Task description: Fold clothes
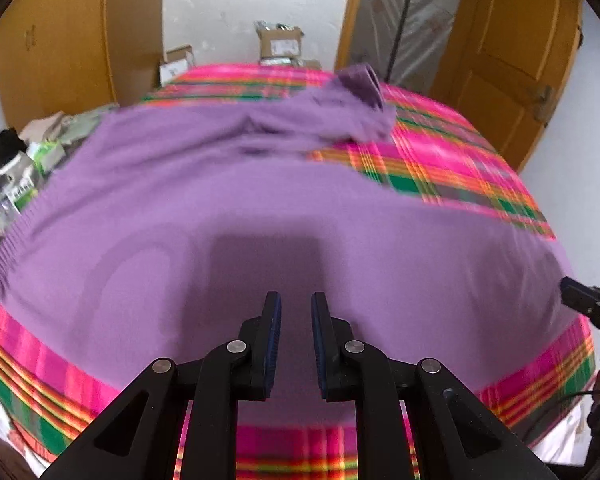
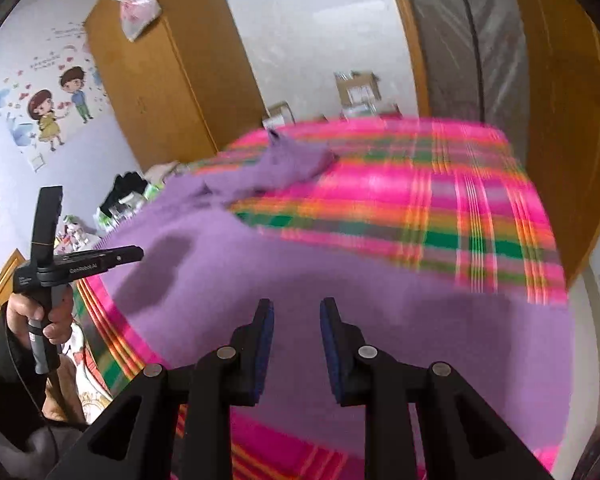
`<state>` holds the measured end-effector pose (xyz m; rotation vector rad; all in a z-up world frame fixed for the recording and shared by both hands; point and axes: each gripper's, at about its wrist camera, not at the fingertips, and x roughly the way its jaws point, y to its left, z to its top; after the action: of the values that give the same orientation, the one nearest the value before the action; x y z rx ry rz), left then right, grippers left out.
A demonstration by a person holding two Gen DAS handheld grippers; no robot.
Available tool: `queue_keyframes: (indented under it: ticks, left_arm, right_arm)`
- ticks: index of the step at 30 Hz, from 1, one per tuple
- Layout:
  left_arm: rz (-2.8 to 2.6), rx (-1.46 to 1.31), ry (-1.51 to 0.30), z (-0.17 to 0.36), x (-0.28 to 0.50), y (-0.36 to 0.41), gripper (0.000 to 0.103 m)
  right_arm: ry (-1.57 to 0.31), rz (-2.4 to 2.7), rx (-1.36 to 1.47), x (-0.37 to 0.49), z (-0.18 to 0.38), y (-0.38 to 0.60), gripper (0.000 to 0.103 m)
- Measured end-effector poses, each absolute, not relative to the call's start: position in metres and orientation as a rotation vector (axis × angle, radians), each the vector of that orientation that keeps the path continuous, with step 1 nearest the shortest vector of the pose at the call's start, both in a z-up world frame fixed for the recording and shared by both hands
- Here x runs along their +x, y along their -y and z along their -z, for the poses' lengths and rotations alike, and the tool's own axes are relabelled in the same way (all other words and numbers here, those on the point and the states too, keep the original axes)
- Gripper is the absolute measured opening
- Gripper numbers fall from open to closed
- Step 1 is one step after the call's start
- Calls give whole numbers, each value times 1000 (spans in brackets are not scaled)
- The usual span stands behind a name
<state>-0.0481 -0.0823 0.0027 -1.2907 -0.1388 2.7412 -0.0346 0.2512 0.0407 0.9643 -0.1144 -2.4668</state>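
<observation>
A purple knit sweater point(image 1: 228, 184) lies spread on a pink, green and orange plaid bed cover point(image 1: 452, 160). One sleeve point(image 1: 360, 88) lies bunched toward the far side. My left gripper point(image 1: 296, 300) hangs open and empty just above the sweater's near part. My right gripper point(image 2: 296, 306) is open and empty above the sweater point(image 2: 340, 288) near its right side. The left gripper point(image 2: 136, 254) also shows at the left of the right wrist view, held in a hand. The right gripper's tip point(image 1: 576, 292) shows at the right edge of the left wrist view.
Clutter of bags and dark cloth point(image 1: 16, 168) lies beside the bed at the left. Cardboard boxes point(image 1: 280, 46) stand against the far wall. A wooden wardrobe point(image 2: 160, 80) stands at the left and a wooden door point(image 1: 512, 56) at the right.
</observation>
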Motion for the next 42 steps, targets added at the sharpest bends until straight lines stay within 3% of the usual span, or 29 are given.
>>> queue_keyframes:
  ticks: [10,15,17,22,36,42]
  left_arm:
    - [-2868,-1226,117,-53,-91,109,21]
    - [-2975,-1125,154,-75,-105,140,25]
    - [-3008,-1110,188,-70,-111,152,32]
    - [-2984,-1284,295,-28,-126,195,32]
    - [-3114,-1300,334,-13,-159,284,32]
    - [-3069,-1416,74,13,-187,283,32]
  right_arm:
    - [51,2420,760,-82,-106,-210,25]
    - [114,2376,704,-101,-103,-201,41]
    - [112,2335,792,-111,-83,-192,41]
    - [76,2244,975,-132,-41,-169,41]
    - [-5,2167,1014,-180,-27,-118,41]
    - [3,2151,1027,-186,-21,-113,41]
